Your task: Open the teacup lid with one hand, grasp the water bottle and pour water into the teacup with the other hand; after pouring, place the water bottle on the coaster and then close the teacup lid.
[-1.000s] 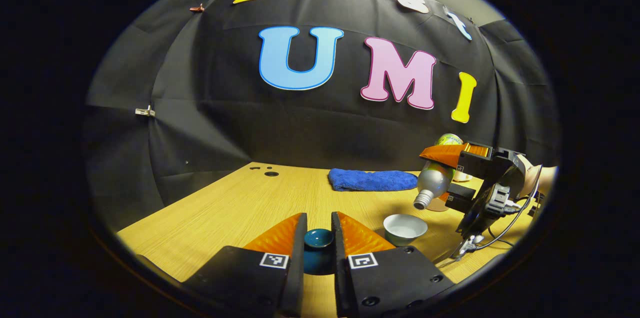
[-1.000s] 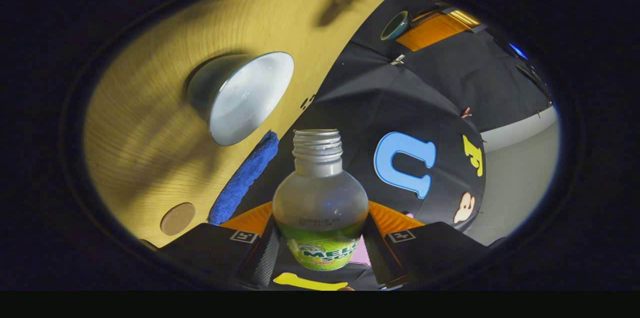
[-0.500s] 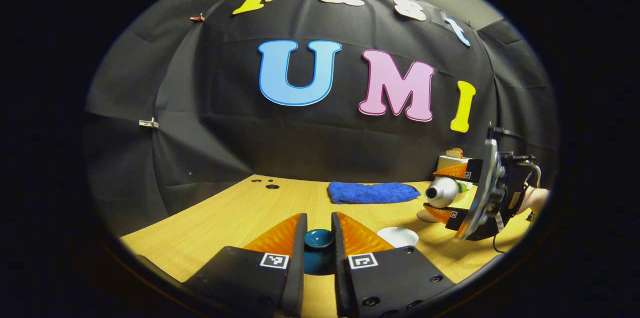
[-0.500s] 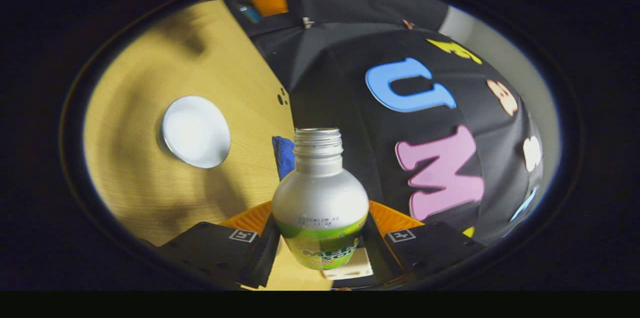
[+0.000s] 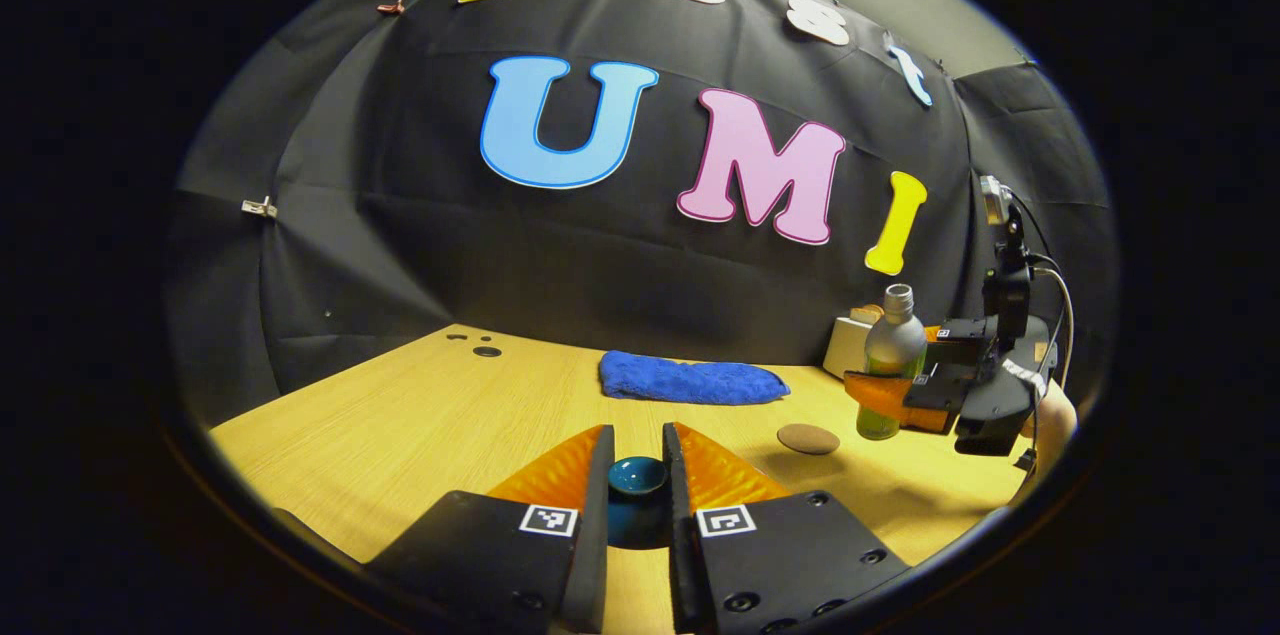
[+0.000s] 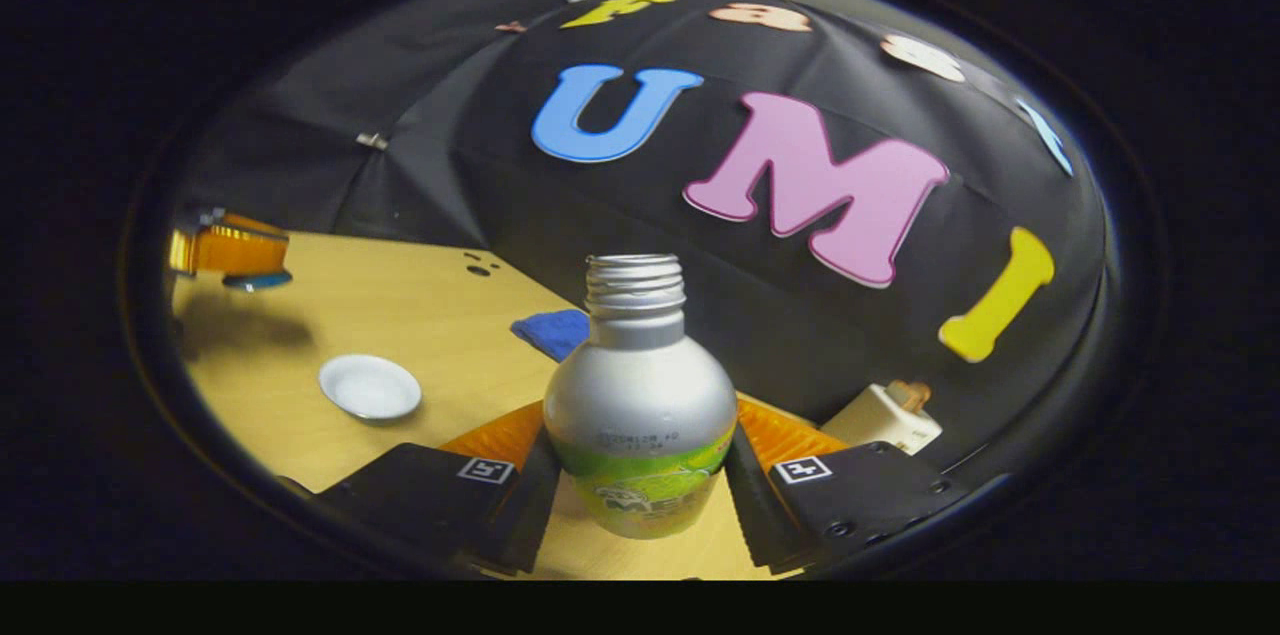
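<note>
My left gripper [image 5: 637, 450] is shut on the dark teal teacup lid [image 5: 638, 476] and holds it above the wooden table [image 5: 430, 415]. In the right gripper view it [image 6: 232, 253] hovers at the far left with the lid [image 6: 256, 281] under its orange fingers. The white teacup [image 6: 370, 387] stands uncovered on the table, below and right of that lid. My right gripper [image 6: 640, 440] is shut on the silver and green water bottle [image 6: 640, 385], upright and uncapped. From the left gripper view, the bottle [image 5: 893, 340] and right gripper [image 5: 888, 387] hang just right of the round brown coaster [image 5: 808, 438].
A blue cloth [image 5: 690, 380] lies along the back of the table near the black wall. A white box [image 6: 886, 417] stands at the back right, behind the bottle. A hand [image 5: 1055, 415] holds the right gripper at the table's right edge.
The bottle has swung from tipped, mouth down over the teacup, back to upright. My right gripper carried it right, away from the cup, beside the coaster. The left gripper still holds the lid.
</note>
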Demonstrator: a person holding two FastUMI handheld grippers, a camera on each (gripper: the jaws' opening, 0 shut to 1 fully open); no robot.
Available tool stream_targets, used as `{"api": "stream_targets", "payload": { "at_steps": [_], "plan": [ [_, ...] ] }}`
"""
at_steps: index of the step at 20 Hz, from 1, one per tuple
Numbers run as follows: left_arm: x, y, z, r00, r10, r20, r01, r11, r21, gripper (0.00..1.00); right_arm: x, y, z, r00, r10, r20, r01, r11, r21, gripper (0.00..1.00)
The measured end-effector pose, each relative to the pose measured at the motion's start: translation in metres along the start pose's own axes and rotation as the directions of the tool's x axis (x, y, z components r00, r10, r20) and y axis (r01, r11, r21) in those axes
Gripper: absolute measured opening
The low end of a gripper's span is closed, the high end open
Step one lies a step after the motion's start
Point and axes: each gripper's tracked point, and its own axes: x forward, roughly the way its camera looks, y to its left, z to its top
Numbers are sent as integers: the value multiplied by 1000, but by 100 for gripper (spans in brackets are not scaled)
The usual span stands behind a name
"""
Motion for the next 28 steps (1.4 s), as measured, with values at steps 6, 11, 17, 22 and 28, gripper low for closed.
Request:
{"api": "stream_targets", "payload": {
  "at_steps": [6,11,17,22,28],
  "plan": [
    [5,-10,-13,1000,-11,-25,11,1000,2,29,-1,-35,29,989,-64,134,32,972,234,78],
    [6,-14,-18,999,-13,-44,13,1000,14,29,36,-64,11,989,-99,106,54,929,366,80],
    [10,-12,-18,999,-1,-51,3,1000,31,29,73,-59,-33,996,-62,57,30,892,451,80],
    [16,-14,-25,997,-7,-73,8,1000,17,29,92,-53,-34,995,-69,74,36,928,372,80],
    [15,-10,-28,996,-1,-85,4,999,34,29,105,-40,-64,999,-40,9,33,920,391,80]
  ]
}}
